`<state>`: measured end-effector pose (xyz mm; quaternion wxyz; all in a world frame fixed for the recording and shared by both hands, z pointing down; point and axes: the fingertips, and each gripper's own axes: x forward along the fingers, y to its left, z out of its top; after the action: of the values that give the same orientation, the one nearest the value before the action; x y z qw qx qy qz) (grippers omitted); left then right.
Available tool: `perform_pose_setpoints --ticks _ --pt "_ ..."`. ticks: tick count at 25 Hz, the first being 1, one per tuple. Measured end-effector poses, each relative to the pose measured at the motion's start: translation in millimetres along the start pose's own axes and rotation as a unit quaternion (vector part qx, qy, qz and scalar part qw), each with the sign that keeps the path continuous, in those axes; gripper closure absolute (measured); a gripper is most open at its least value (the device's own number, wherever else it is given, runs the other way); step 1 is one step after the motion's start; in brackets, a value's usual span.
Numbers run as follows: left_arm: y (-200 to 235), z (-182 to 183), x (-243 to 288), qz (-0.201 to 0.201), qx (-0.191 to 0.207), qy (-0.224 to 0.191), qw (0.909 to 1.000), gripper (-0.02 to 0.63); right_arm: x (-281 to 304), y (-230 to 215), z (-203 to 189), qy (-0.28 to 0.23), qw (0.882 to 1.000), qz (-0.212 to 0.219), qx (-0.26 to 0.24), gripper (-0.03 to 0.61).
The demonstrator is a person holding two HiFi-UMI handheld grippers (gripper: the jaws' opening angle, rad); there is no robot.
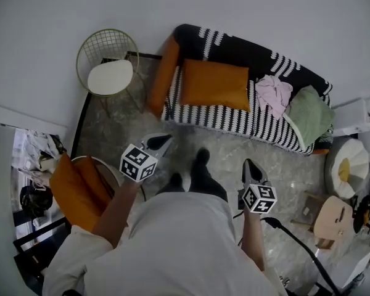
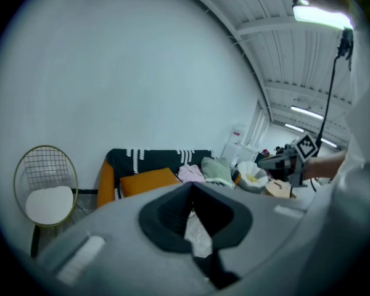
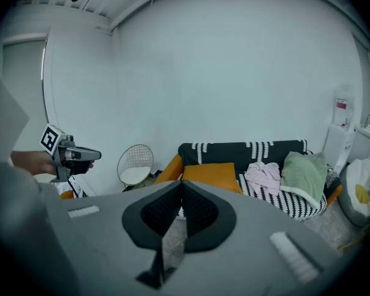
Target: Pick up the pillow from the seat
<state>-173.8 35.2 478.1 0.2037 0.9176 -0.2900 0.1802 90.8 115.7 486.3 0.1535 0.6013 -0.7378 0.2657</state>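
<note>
Head view shows the orange pillow (image 1: 214, 85) lying on the striped sofa (image 1: 259, 128). In front of the sofa, the left hand-held gripper (image 1: 162, 142) and the right hand-held gripper (image 1: 249, 165) are both closed, holding nothing.

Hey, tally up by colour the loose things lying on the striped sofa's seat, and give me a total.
Orange: 1, the pillow
Pink: 1, the crumpled cloth
Green: 1, the cushion
Total: 3, leaving out the orange end pieces
</note>
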Motion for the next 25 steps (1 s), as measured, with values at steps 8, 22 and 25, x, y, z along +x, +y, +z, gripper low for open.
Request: perform_pose_setpoints --ticks 8,22,25 --pt "25.5 28.1 39.1 0.020 -0.005 0.002 0.9998 0.615 45.9 -30.5 36.9 0.003 1.000 0.021 -0.011 0.574" --pt "44.5 89.2 136.8 0.041 -0.002 0.006 0.9991 0.615 115.0 -115.9 111.5 -0.001 0.998 0.060 -0.027 0.574" --pt "51.0 98.1 154.6 0.053 -0.002 0.009 0.9986 0.615 130.9 -133.4 118.8 0.004 0.997 0.069 -0.027 0.574"
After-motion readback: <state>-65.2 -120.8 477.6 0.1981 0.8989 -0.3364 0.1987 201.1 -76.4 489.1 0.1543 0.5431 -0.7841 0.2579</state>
